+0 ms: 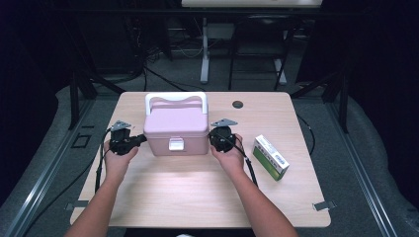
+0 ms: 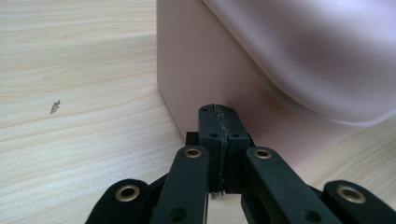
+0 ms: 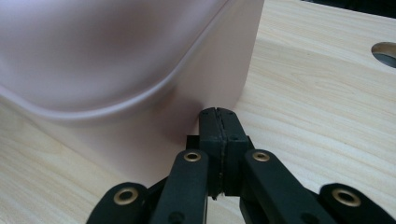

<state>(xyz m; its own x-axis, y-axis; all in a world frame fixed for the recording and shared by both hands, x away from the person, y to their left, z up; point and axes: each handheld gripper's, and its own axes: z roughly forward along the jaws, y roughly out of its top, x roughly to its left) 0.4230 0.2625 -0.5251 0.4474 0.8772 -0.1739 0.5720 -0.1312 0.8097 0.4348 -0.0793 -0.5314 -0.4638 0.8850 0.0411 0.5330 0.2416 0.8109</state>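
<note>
A pink box (image 1: pixel 176 129) with a white handle (image 1: pixel 176 98) stands on the wooden table (image 1: pixel 197 187), a little behind the middle, its lid closed and the white clasp (image 1: pixel 176 143) facing the person. The left gripper (image 1: pixel 142 138) is at the box's left side and the right gripper (image 1: pixel 211 137) at its right side, so the box stands between them. Both grippers are clenched, the pads pressed together with nothing between them. In the left gripper view and in the right gripper view, the closed tips are against the pink side wall, low under the lid's rim. A green and white carton (image 1: pixel 270 157) lies to the right, well apart from the box.
</note>
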